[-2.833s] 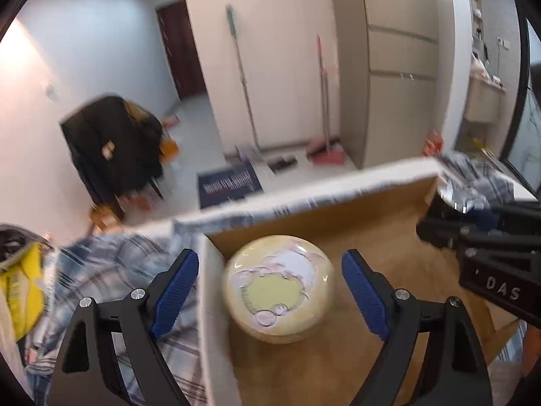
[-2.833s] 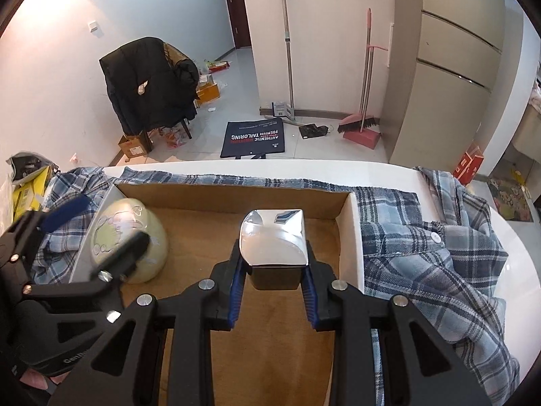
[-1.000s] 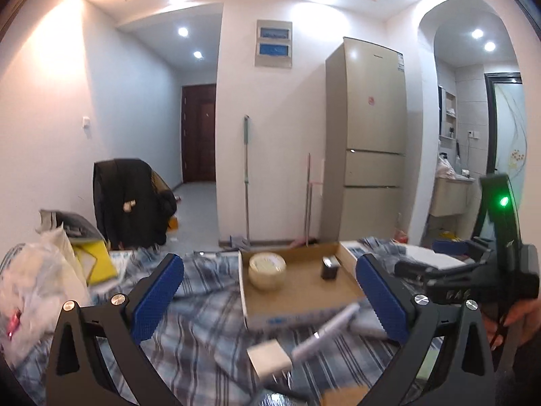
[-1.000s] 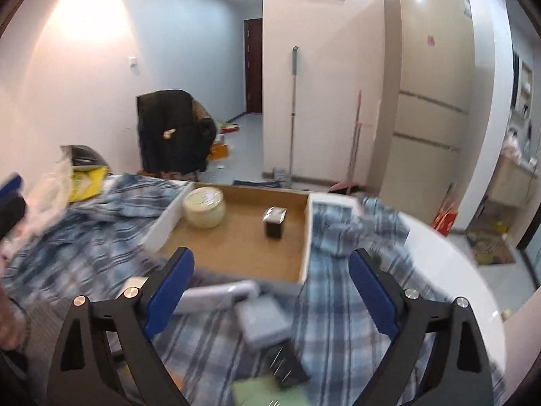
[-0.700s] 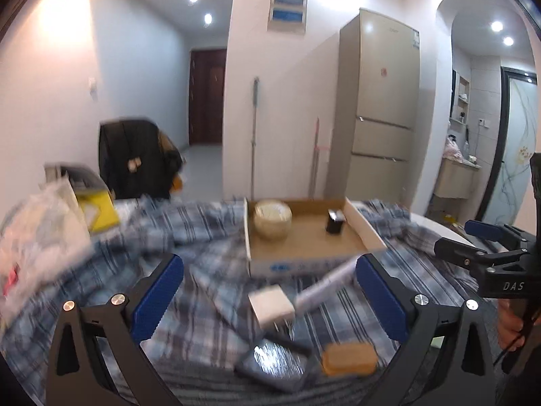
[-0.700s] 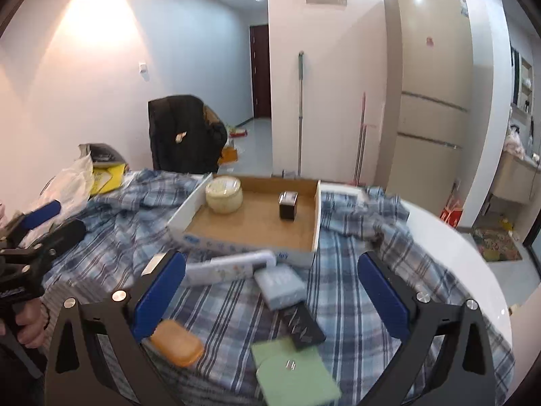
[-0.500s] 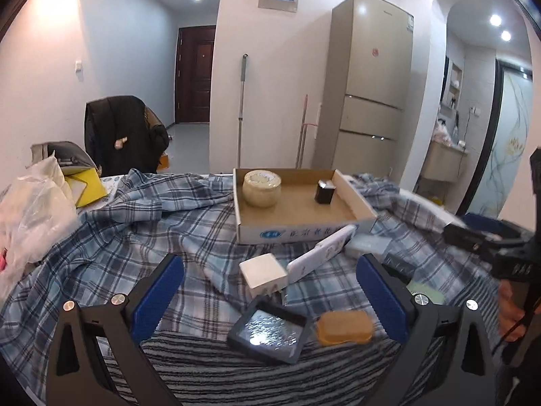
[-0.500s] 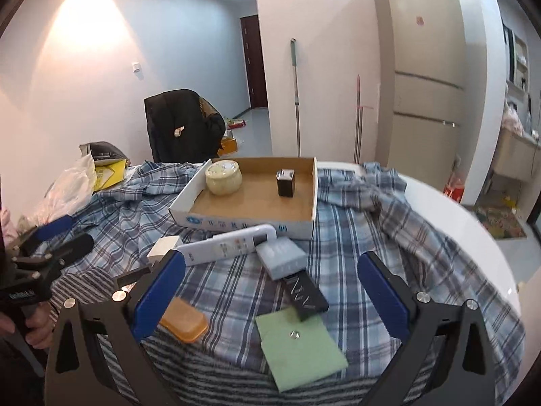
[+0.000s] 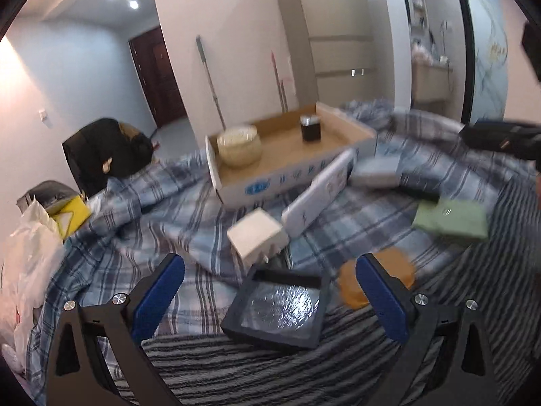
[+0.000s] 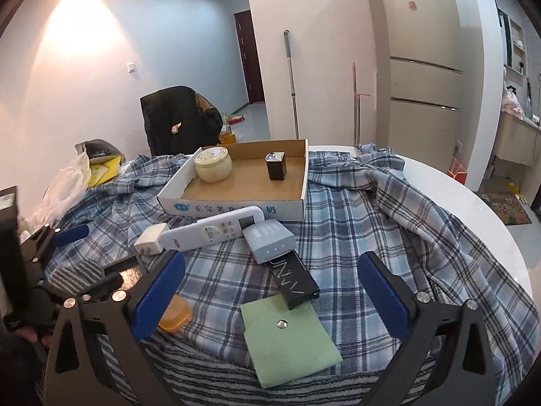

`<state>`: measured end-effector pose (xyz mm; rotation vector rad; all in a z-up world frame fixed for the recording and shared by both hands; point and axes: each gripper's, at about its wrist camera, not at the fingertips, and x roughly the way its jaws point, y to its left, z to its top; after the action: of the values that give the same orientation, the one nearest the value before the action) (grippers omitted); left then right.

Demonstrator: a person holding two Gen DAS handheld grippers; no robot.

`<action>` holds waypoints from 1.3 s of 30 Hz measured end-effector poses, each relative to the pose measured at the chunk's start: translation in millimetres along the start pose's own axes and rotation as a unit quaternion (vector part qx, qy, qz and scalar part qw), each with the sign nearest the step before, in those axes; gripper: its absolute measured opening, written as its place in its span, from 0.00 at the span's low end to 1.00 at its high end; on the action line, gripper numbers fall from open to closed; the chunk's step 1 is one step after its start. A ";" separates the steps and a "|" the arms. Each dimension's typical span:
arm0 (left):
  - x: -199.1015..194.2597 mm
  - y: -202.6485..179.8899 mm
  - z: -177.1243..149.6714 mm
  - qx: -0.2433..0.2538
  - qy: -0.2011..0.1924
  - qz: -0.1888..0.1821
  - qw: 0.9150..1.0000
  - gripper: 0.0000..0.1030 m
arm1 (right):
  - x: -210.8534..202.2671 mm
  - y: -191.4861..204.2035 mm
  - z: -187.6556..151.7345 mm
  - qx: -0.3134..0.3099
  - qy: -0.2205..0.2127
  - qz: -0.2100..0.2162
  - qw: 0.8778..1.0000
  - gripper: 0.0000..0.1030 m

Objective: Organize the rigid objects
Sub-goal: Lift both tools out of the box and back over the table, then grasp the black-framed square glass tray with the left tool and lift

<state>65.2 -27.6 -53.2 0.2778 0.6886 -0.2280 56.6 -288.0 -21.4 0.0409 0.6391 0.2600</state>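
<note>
A cardboard tray [image 10: 236, 207] at the back of the table holds a cream jar [image 10: 213, 164] and a dark bottle with a silver cap [image 10: 275, 165]. In front of it lie a white remote [image 10: 213, 228], a white adapter [image 10: 150, 235], a grey box [image 10: 268, 237], a slim black box [image 10: 296, 280], a green pouch [image 10: 287, 331] and an orange case [image 10: 174, 311]. My right gripper [image 10: 270, 291] is open and empty above the pouch and black box. My left gripper [image 9: 270, 294] is open and empty just over a black framed box [image 9: 280, 308], near the orange case [image 9: 375, 280].
A plaid cloth [image 10: 355, 223] covers the round white table [image 10: 473, 209], with a striped cloth [image 9: 270, 372] along the front edge. Plastic bags [image 9: 23, 264] pile at the left. A chair draped with a black coat [image 10: 179, 115] stands behind.
Both grippers let go of the jar and the bottle in the tray and drew back. Over the last second the left one sank and tilted down toward the black framed box; the right one dropped slightly.
</note>
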 end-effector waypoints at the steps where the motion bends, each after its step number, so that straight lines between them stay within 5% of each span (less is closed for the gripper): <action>1: 3.7 0.8 -0.5 -0.002 0.008 -0.005 1.000 1.00 | -0.6 -0.1 -0.7 -0.005 0.001 -0.004 1.000 0.99; 12: 34.1 13.9 -8.4 -0.035 0.084 -0.053 0.994 0.99 | 11.0 -4.9 -6.3 -0.009 0.037 0.021 0.999 0.99; 16: 45.3 19.6 -12.2 -0.053 0.115 -0.097 0.987 0.91 | 15.1 -2.7 -8.8 -0.013 0.045 0.017 0.999 0.99; 21: 56.6 21.0 -14.9 -0.062 0.145 -0.096 0.983 0.84 | 15.9 0.3 -10.5 -0.021 0.046 0.014 0.999 0.99; 26: 45.7 18.5 -15.3 -0.053 0.119 -0.101 0.986 0.70 | 21.7 1.0 -12.7 -0.024 0.058 0.010 0.998 0.99; 33: 2.8 19.1 -7.8 -0.065 0.033 -0.051 0.996 0.70 | 18.8 -4.7 -11.5 -0.028 0.053 -0.009 0.998 0.99; 39: -36.7 5.1 -20.1 -0.098 0.027 -0.021 0.995 0.70 | 19.3 -20.9 -21.2 -0.031 0.091 0.009 0.995 0.99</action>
<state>27.3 -12.0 -43.2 0.0824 0.7646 -0.1921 63.6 -304.2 -52.1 -0.0368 0.8122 0.3028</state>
